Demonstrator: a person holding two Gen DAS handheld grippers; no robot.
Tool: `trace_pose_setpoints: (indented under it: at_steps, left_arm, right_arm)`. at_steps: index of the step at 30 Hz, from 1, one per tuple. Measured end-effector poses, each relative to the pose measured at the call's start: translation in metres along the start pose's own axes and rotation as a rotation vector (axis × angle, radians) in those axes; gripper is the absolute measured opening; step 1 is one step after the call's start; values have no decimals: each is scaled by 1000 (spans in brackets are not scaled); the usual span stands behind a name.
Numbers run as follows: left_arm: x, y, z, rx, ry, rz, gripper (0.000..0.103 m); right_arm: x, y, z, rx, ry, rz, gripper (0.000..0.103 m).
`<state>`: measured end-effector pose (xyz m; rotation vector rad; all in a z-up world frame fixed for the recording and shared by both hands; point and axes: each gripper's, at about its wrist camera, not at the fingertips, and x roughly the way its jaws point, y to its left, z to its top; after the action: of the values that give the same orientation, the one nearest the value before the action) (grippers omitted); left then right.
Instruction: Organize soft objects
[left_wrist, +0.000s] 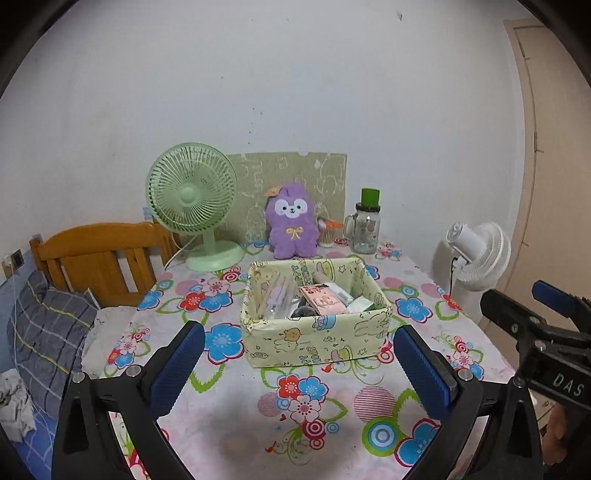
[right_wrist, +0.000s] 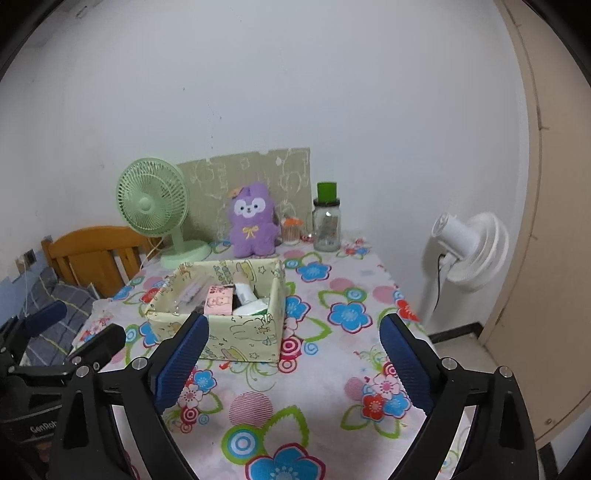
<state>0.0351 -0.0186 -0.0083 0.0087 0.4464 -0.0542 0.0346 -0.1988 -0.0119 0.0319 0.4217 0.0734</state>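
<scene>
the left gripper (left_wrist: 297, 363) and right gripper (right_wrist: 293, 360) hover side by side above the near edge of a flowered tablecloth (left_wrist: 317, 402), both with blue pads spread wide apart and holding nothing. just beyond them sits a yellow fabric box (left_wrist: 314, 339) of small items. far behind it, a purple plush toy (left_wrist: 293, 221) sits upright against the wall, between a green fan (left_wrist: 192, 201) on its left and a glass jar (left_wrist: 365, 229) on its right
</scene>
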Motion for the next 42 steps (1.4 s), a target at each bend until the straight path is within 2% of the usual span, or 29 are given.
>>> trace_pose_setpoints:
  at_steps: [13, 42]
  left_arm:
    - [-19, 5, -6, -4, -26, 25, 103]
    - [-20, 6, -5, -11, -23, 14, 103]
  right_arm:
    - [-18, 0, -10, 42, -8, -5, 98]
    - [-19, 1, -7, 43, -21, 1, 98]
